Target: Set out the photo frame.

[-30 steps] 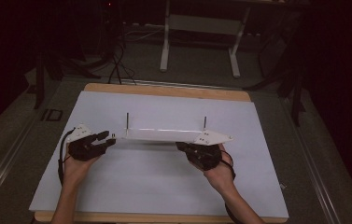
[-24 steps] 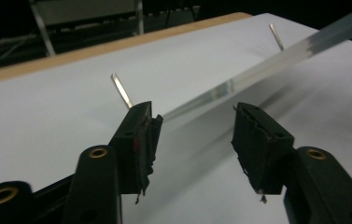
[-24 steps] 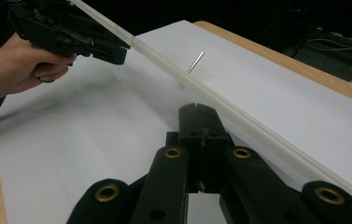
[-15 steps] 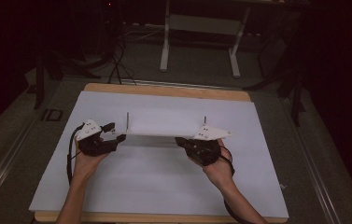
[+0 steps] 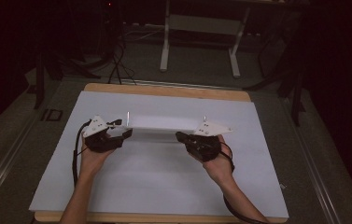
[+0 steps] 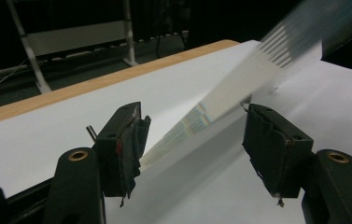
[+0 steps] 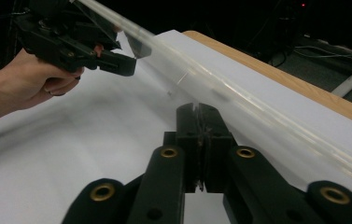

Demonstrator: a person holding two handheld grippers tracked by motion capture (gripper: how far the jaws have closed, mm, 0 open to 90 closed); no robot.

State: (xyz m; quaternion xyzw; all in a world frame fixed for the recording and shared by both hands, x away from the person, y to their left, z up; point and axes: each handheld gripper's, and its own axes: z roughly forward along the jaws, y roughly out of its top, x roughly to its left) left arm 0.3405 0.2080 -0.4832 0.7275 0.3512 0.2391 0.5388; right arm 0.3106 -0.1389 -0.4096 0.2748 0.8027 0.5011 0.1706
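The clear sheet runs nine-to-three across the desk; right claw clenched on it, left claw released, just opened.

Dim room, dark surround; white sheet lit; close-ups motion-blurred.

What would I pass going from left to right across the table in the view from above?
The table's bare left part → left gripper, jaws open → white folded sheet → right gripper, shut on the sheet → bare right part of the table.
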